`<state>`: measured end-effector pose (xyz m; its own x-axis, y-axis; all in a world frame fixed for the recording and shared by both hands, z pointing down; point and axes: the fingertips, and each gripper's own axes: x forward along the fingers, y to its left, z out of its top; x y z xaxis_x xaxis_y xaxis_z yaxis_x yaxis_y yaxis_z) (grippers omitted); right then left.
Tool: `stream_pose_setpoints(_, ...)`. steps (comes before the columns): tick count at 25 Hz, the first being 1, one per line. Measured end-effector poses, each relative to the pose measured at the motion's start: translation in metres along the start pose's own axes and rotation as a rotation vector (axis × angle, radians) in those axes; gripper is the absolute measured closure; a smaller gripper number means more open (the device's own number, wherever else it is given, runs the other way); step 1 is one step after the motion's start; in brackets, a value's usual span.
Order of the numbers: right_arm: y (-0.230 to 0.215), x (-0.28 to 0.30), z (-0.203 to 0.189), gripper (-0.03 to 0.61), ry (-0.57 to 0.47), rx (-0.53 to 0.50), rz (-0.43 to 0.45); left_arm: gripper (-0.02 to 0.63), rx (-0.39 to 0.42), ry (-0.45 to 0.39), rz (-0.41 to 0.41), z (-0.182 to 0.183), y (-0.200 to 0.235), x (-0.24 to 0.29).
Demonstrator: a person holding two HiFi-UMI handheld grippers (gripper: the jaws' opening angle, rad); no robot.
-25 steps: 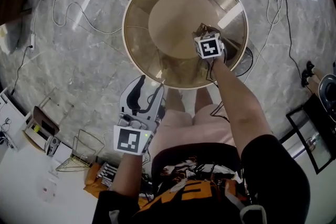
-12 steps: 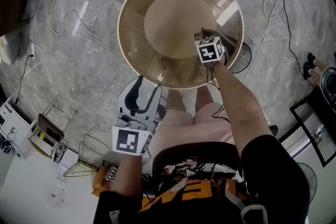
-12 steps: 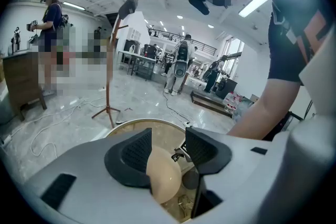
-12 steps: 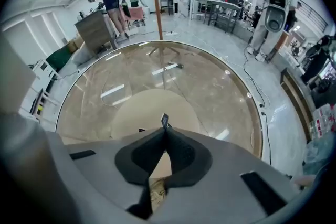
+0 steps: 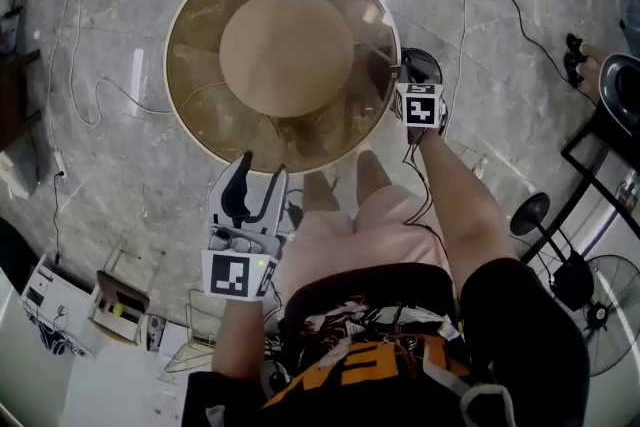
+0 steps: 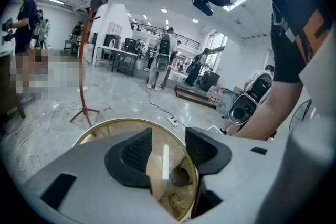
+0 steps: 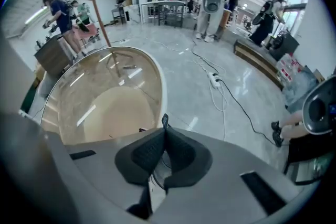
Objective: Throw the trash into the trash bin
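While the person stands just behind the trash bin point(image 5: 166, 65), both tongs are in the air in front of the body. This bin is wide and round, with a pale golden rim, brownish see-through walls and a beige bottom, and it stands on a grey marble floor point(image 5: 520, 45) where white cables point(image 5: 110, 80) run.

Left tongs point(image 5: 258, 187) are on the near side of the bin and point toward it, tilted down. In the left gripper view the two black pads stand clearly apart, and nothing is between them; through the gap I see only the inside of the bin point(image 6: 131, 121).

Right tongs point(image 5: 420, 85) hang just beside the right rim of the bin, outside it and over the floor, pointing steeply down. In the right gripper view the pads of these tongs point(image 7: 164, 131) are pressed together. A small dark sliver shows at their tips, but I cannot tell what it is. The rim of the bin point(image 7: 160, 86) passes at the left of them.

Trash point(image 5: 310, 128) lies inside the bin as pale, crumpled pieces against the near wall, at the edge of the bottom. The left gripper view shows the same pieces point(image 6: 176, 206) low behind the wall.

A red coat stand point(image 6: 86, 60) is on the floor beyond the bin, and several people stand far behind it.
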<state>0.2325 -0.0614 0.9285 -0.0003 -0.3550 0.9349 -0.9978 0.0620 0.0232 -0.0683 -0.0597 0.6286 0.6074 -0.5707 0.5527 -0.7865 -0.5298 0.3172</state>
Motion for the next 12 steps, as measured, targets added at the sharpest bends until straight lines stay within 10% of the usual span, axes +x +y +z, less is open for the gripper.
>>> stream_pose_setpoints(12,-0.084,0.005,-0.11,0.535,0.076,0.191,0.03,0.398,0.112,0.05,-0.119,0.0,-0.108,0.063)
